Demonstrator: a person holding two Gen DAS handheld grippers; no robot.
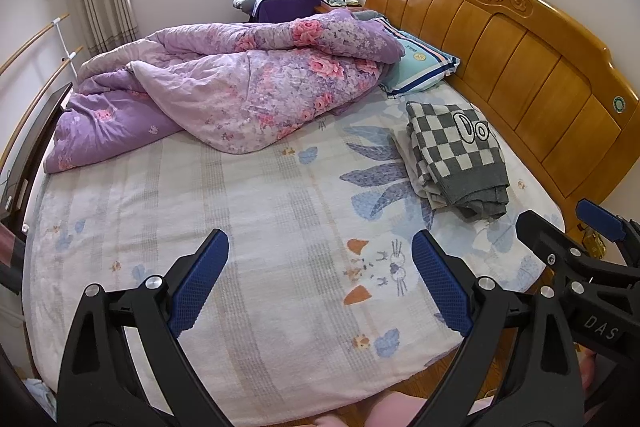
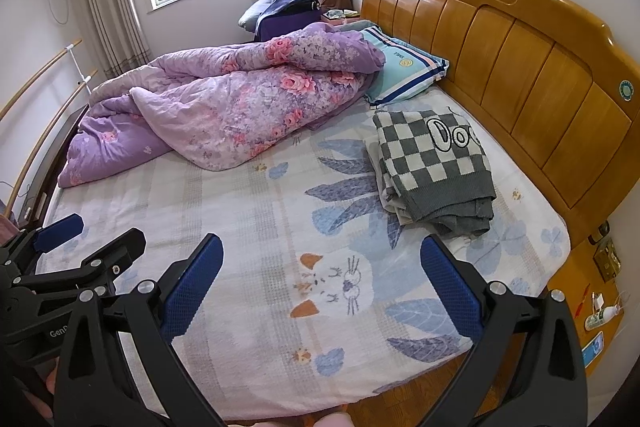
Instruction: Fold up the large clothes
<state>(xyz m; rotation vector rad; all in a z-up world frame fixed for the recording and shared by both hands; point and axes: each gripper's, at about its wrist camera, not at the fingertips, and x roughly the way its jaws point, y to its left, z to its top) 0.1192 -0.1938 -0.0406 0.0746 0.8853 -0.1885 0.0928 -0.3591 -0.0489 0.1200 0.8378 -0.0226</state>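
A folded grey-and-white checkered sweater (image 1: pixel 456 155) lies on top of a folded pale garment (image 1: pixel 412 167) near the headboard on the right side of the bed; it also shows in the right wrist view (image 2: pixel 432 167). My left gripper (image 1: pixel 320 267) is open and empty, held above the near part of the bed sheet (image 1: pixel 260 227). My right gripper (image 2: pixel 320 271) is open and empty, just right of the left one, also above the sheet (image 2: pixel 240 227). The right gripper shows at the right edge of the left wrist view (image 1: pixel 568 227), and the left gripper at the left edge of the right wrist view (image 2: pixel 92 235).
A crumpled purple floral quilt (image 1: pixel 240 87) covers the far half of the bed. A light-blue pillow (image 1: pixel 420 67) lies by the wooden headboard (image 1: pixel 520 47). A nightstand with small items (image 2: pixel 596 307) stands at the right. A window and curtains are at the back.
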